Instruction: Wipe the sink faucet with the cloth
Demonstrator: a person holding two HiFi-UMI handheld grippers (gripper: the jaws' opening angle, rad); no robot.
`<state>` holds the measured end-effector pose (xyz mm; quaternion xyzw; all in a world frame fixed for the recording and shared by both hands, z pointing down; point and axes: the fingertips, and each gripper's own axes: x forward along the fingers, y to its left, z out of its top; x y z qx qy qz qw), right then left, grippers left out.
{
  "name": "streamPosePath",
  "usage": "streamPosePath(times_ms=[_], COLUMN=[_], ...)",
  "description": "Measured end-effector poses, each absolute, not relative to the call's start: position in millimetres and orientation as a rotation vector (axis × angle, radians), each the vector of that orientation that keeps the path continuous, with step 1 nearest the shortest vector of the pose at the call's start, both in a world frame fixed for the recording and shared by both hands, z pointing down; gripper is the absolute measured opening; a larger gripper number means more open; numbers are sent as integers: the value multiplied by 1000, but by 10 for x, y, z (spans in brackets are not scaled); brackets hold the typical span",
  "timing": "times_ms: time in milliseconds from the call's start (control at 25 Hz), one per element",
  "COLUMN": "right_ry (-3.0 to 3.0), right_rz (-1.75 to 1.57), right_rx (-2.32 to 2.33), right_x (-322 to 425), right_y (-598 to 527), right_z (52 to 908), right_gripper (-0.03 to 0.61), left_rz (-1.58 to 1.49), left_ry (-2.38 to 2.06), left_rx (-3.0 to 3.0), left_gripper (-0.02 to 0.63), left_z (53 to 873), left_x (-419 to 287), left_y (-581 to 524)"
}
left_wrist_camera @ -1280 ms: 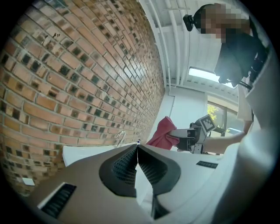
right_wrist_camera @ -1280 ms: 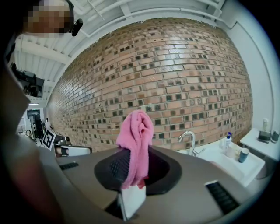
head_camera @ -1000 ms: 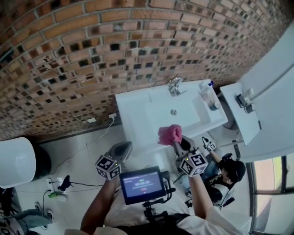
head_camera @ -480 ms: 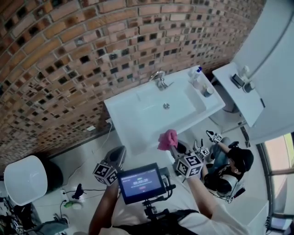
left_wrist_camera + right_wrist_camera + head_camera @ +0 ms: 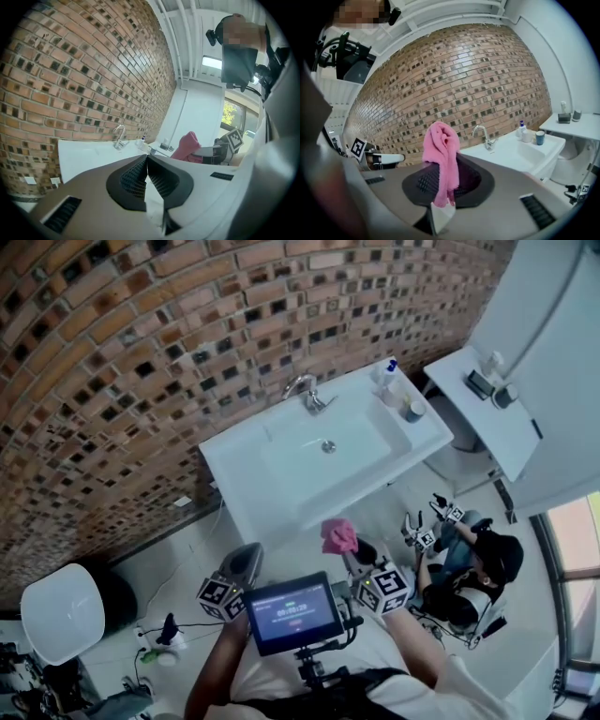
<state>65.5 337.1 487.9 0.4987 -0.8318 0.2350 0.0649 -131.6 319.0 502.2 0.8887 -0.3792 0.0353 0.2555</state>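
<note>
The chrome faucet (image 5: 307,394) stands at the back of the white sink (image 5: 246,493), against the brick wall; it also shows in the right gripper view as the faucet (image 5: 484,136) and in the left gripper view as the faucet (image 5: 119,138). My right gripper (image 5: 343,543) is shut on a pink cloth (image 5: 338,534), held in front of the sink's near edge, well short of the faucet. The pink cloth (image 5: 443,157) hangs bunched from the shut jaws. My left gripper (image 5: 242,564) sits lower left, jaws shut and empty, apart from the sink.
A soap bottle (image 5: 386,374) and a cup (image 5: 412,411) stand at the sink's right end. A white shelf (image 5: 487,418) with small items is further right. A seated person (image 5: 473,573) is on the floor at right. A white round bin (image 5: 61,613) stands at left.
The sink and faucet have drifted up and left in the head view as I stepped back. The right gripper with the pink cloth sits lower, off the sink's front edge.
</note>
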Motion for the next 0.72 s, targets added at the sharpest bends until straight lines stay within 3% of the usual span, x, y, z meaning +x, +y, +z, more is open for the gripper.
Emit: streamPosePath(times_ms=[720], right_ry=[-2627], right_rz=[732], right_rx=[1411], right_x=[1003], right_y=[4017], right_z=[4975], right_gripper=[67], left_rz=[250], left_ry=[-981], left_rx=[2385], left_gripper=[-14], left_z=[5265], left_x=[-839], left_y=[3936])
